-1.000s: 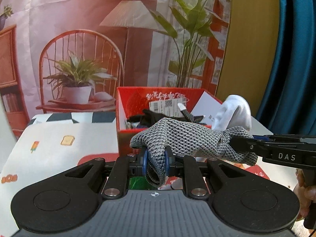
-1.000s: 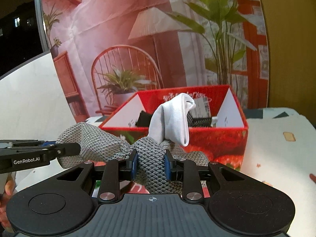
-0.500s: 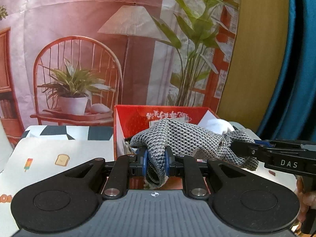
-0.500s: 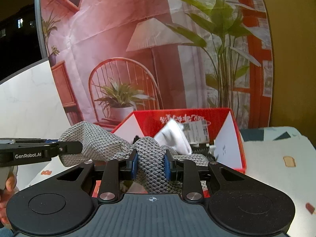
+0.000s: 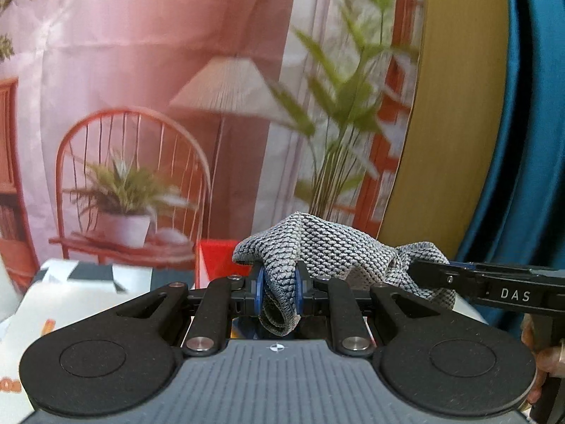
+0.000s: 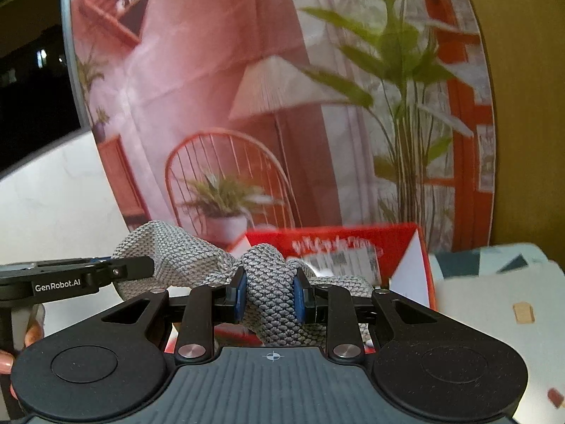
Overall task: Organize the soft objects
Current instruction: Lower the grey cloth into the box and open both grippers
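Grey knitted cloth (image 5: 328,247) is stretched between my two grippers, and it hangs clear of the table. My left gripper (image 5: 279,291) has its blue pads pressed together on one folded end of the cloth, which bulges out below the pads in a rounded loop. Seen from the left wrist, the other end runs to the right, where my right gripper (image 5: 429,277) comes in from the side and pinches it; that gripper's arm carries the letters DAS. Fingers (image 5: 540,360) of the person's hand show at the lower right edge, wrapped round the handle.

From the right wrist I see the same hold mirrored. My right gripper (image 6: 270,295) is clamped on a thick bunch of the grey cloth (image 6: 272,304), the fabric filling the whole gap between the pads. To the left, the cloth spreads out into a wider lobe, and my left gripper (image 6: 144,265), marked GenRobot.AI, nips its edge.

Behind the cloth stands a red cardboard box (image 6: 420,268) with white inner flaps and a printed label inside; its contents are blurred and I cannot make them out. The left wrist view shows only a corner of this red box (image 5: 215,258), just behind the cloth. The box sits on a table (image 6: 494,304) covered with a pale patterned sheet. A printed backdrop (image 5: 159,106) showing a chair, a lamp and potted plants hangs behind everything.
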`<action>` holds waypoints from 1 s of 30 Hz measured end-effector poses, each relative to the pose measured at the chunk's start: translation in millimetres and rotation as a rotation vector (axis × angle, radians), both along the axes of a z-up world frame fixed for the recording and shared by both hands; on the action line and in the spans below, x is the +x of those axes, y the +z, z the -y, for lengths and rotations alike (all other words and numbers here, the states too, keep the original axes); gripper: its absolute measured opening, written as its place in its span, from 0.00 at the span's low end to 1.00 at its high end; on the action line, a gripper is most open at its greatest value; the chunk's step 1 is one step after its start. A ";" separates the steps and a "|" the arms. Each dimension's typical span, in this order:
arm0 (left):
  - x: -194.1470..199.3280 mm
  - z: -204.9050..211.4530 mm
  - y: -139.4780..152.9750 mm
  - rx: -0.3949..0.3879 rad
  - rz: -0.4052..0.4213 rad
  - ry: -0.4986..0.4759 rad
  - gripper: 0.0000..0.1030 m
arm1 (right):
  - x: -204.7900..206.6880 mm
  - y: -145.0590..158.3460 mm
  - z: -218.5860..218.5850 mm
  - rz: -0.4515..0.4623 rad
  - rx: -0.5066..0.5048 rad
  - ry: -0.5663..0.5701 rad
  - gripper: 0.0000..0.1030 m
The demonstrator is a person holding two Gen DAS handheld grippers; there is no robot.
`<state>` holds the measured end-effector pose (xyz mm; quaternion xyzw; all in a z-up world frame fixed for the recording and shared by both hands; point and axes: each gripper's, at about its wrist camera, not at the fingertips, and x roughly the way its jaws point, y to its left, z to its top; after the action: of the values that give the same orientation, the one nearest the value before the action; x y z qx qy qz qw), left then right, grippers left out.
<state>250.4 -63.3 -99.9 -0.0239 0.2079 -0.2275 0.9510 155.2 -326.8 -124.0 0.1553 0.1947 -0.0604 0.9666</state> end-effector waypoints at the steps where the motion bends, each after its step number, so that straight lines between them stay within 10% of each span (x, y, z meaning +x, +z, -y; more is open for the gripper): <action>1: -1.5 0.6 4.4 -0.005 0.014 -0.001 0.17 | -1.2 5.3 0.3 0.012 -0.008 0.004 0.23; 15: 36.7 21.3 19.3 0.015 0.023 0.005 0.17 | 33.6 38.4 19.7 -0.008 -0.119 0.038 0.23; 30: 121.3 60.0 -86.7 0.222 -0.297 -0.076 0.17 | 123.1 -93.5 76.9 -0.371 0.091 -0.002 0.23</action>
<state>371.8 -123.3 -186.6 0.0556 0.3703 -0.2327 0.8975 278.2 -403.8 -217.5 0.1852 0.3721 -0.0801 0.9060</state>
